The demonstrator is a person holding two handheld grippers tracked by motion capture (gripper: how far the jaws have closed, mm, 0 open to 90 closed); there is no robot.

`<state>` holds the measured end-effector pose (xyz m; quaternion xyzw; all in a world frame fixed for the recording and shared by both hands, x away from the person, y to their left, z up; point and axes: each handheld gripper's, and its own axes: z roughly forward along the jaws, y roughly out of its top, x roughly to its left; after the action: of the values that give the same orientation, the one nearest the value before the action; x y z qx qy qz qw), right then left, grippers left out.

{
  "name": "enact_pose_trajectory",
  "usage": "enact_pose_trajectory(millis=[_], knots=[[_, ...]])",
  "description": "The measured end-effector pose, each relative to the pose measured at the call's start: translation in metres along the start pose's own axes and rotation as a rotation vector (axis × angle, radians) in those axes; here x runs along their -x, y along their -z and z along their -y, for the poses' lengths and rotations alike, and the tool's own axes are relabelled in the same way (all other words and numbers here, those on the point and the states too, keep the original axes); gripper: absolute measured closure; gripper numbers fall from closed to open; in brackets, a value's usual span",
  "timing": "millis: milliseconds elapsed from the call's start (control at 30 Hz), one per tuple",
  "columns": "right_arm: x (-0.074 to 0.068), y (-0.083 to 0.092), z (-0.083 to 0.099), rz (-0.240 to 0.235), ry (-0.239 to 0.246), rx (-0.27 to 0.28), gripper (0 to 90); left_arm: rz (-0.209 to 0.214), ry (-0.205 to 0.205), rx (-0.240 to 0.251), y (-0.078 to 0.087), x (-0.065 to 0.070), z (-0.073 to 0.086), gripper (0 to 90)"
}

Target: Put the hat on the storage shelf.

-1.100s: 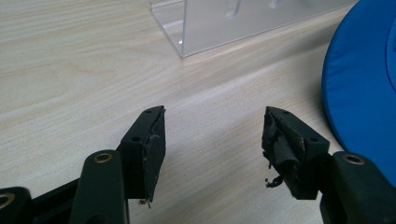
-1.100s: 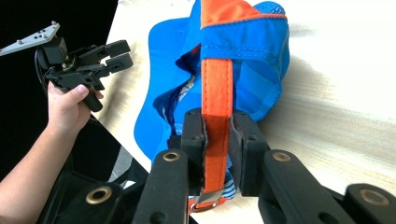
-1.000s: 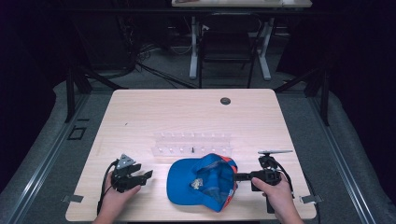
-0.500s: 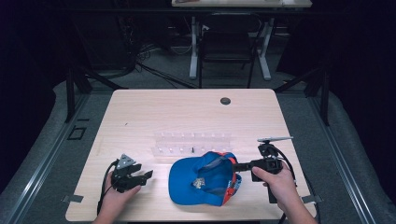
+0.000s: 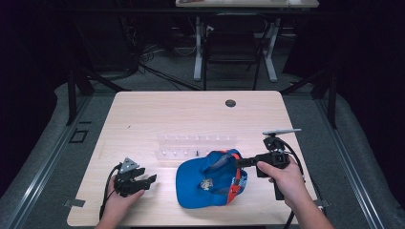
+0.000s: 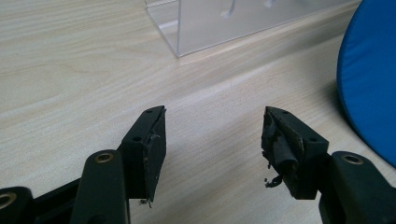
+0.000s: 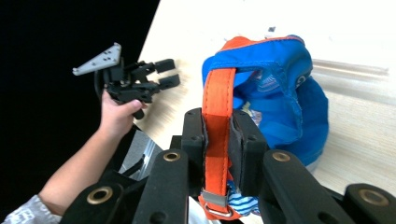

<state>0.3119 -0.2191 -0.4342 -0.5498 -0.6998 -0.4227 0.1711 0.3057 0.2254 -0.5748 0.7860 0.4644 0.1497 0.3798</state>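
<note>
**Kid:** What is the biggest thing here?

**Me:** The wooden table (image 5: 157,114). All my things are on it.

**Kid:** And the next biggest?

**Me:** The blue cap (image 5: 203,183). It sits near my edge of the table, between my two hands. Its back end is tipped up off the wood.

**Kid:** Why is it tipped up?

**Me:** My right gripper (image 7: 218,149) has it. The jaws are squeezed tight on the orange strap (image 7: 217,100) at the back of the cap. The strap runs right between my two black fingers (image 7: 194,135), and its small metal buckle (image 7: 212,201) hangs just below them.

**Kid:** What about your other hand?

**Me:** My left gripper (image 6: 212,140) is open wide. Nothing is between its fingers (image 6: 149,142). It stays low over the bare wood, apart from the cap. The cap's blue brim (image 6: 369,88) is off to one side of it.

**Kid:** What is that see-through thing?

**Me:** A clear plastic rack (image 5: 196,145). It stands just behind the cap, a bit farther from me. I see small pegs or holes in it, but I cannot tell if anything is in there.
</note>
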Motion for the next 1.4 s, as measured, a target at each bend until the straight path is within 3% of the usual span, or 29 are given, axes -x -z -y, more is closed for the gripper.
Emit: enact_pose_trajectory(millis=[833, 1400], knots=[[-0.048, 0.006, -0.028, -0.090, 0.037, 0.006, 77.4, 0.006, -0.003, 0.008, -0.001, 0.001, 0.000, 41.4], [-0.071, 0.014, -0.041, -0.097, 0.060, 0.027, 77.5, 0.009, -0.007, 0.003, -0.001, 0.001, 0.000, 41.6]])
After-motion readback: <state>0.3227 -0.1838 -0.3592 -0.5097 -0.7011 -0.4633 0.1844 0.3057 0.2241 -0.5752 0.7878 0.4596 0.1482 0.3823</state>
